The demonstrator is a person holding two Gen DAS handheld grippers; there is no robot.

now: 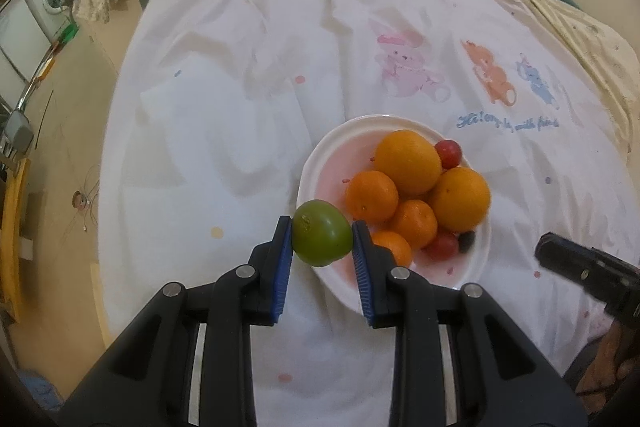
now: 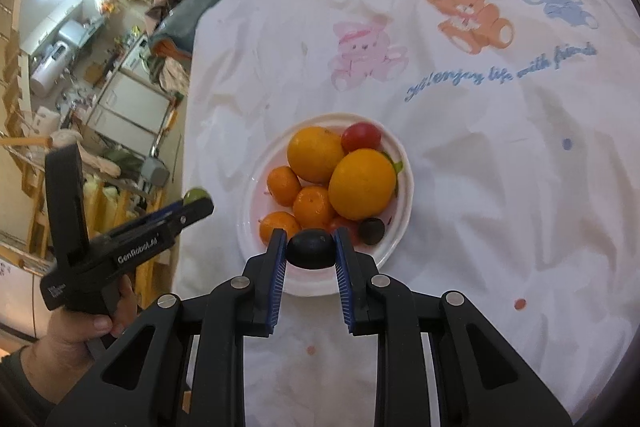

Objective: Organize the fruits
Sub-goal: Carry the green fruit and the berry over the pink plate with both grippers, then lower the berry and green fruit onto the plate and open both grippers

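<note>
Left hand-held gripper (image 1: pixel 322 241): blue pads clamped on a green fruit (image 1: pixel 322 233), one pad on each flank. The fruit is slightly oval, its long axis running pad to pad, a pale scar facing up-left. It hangs over the near-left rim of the plate (image 1: pixel 320 155), clear of the cloth.

Right hand-held gripper (image 2: pixel 311 247): narrow, pads pressed on a dark round fruit (image 2: pixel 311 250), held over the plate's near rim (image 2: pixel 406 183). No clear long axis on this one.

Plate contents: two large oranges (image 2: pixel 362 184), the nearer one egg-shaped with its long axis tilted up to the right; three small mandarins (image 2: pixel 314 207) along the left side; a red cherry tomato (image 2: pixel 361 136) at the far rim; a second dark fruit (image 2: pixel 371 231) at the near right.

Surface: white cloth (image 1: pixel 240 67) printed with cartoon bears (image 2: pixel 472 19), wrinkled. Wide bare cloth lies left of, beyond and right of the plate. The cloth's left edge drops to the floor (image 1: pixel 80 131) not far from the plate. In the right wrist view a hand (image 2: pixel 80 331) holds the left gripper out past that edge.
</note>
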